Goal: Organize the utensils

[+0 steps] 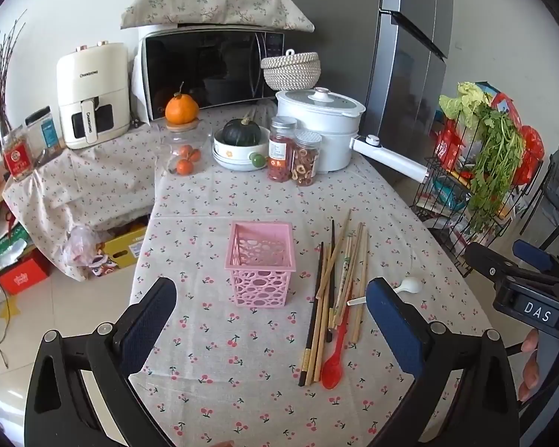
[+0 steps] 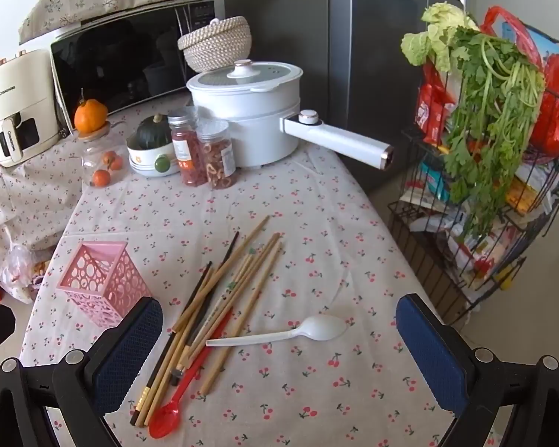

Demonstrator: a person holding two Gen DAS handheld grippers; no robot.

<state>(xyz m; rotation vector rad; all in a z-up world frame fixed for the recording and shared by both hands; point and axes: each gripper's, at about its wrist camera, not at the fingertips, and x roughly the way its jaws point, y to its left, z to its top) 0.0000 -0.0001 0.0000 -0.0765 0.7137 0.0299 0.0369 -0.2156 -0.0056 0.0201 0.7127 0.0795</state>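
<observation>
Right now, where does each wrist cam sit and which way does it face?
Left wrist: on the left gripper, jaws wide open, angled down at the pink basket; the right gripper and fingers of a hand show at the right edge.
Right wrist: on the right gripper, jaws open, angled down at the chopsticks and white spoon; only its own fingers show.
Shared: the basket, chopsticks, both spoons, including the red spoon, and the white electric pot.
</observation>
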